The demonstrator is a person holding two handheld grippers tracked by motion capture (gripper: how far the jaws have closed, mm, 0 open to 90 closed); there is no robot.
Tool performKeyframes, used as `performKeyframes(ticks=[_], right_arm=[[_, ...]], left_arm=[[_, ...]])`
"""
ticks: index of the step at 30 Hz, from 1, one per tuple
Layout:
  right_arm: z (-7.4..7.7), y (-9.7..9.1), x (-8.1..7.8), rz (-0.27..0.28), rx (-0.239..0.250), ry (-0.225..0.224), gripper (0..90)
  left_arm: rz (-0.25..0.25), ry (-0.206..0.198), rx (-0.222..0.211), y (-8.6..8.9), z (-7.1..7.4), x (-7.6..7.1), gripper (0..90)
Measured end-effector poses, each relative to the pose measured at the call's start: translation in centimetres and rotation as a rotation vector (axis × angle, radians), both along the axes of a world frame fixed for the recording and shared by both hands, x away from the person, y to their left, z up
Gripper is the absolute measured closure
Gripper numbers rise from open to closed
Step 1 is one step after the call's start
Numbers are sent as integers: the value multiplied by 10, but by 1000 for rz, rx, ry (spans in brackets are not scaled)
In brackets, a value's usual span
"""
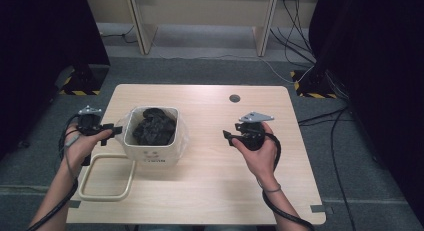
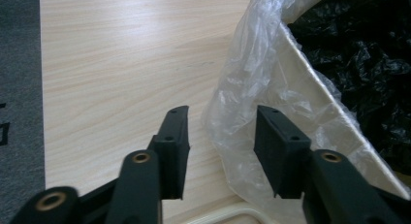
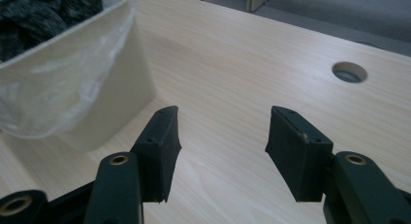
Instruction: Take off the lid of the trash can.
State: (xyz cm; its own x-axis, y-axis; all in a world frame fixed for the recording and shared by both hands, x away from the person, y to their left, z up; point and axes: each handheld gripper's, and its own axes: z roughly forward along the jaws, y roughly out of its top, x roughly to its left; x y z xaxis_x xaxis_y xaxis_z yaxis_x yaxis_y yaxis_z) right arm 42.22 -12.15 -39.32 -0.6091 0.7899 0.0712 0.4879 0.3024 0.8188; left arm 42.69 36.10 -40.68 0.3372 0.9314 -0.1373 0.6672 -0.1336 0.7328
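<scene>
The left gripper (image 1: 116, 131) is hanging half open at nine o'clock of the square cream bin (image 1: 150, 156), its pads straddling but not yet pinching the clear plastic liner's overhang (image 2: 252, 88). The right gripper (image 1: 227, 137) is waiting well apart at three o'clock, jaws wide and empty, so the left hand is nearer.

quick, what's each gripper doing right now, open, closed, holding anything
Left gripper: open, jaws either side of the clear plastic liner hanging over the bin, not gripping it.
Right gripper: open, holding nothing, above the table.
</scene>
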Motion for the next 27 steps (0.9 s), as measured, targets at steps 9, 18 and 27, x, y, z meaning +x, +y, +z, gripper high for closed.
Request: performKeyframes(ticks=[9,18,27], right_arm=[[3,41,10,63,10,15,454],[6,79,16,131,13,44,519],[-1,105,20,174,-5,85,580]], left_arm=[[12,-20,19,-1,2,-1,867],[17,-43,40,1,10,-5,894],[10,-75,74,-4,24,-10,895]])
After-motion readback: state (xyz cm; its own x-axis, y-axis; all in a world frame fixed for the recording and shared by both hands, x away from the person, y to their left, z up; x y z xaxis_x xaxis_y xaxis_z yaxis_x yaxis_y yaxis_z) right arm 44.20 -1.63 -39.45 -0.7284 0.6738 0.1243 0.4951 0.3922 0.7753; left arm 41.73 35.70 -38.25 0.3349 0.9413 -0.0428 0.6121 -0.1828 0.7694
